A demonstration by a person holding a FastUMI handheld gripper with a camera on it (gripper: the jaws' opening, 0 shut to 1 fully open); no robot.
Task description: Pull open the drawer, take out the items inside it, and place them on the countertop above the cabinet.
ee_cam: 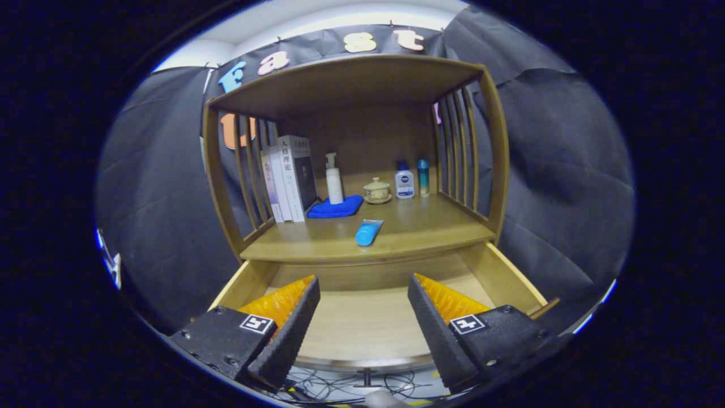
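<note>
One tube (369,232) on worktop (430,229) at 12 o'clock of our gripper (363,317) | fingers spread, empty | drawer (368,323) pulled out beneath, looks bare | tube's long axis runs toward us

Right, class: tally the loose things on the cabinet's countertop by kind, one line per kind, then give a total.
Books: 3, standing together
Bottles: 3, a pump bottle, a squat bottle, a slim bottle
Cloths: 1, a blue cloth
Lidded cups on a saucer: 1
Tubes: 1, a blue tube
Total: 9
The gripper is open over the drawer.
</note>
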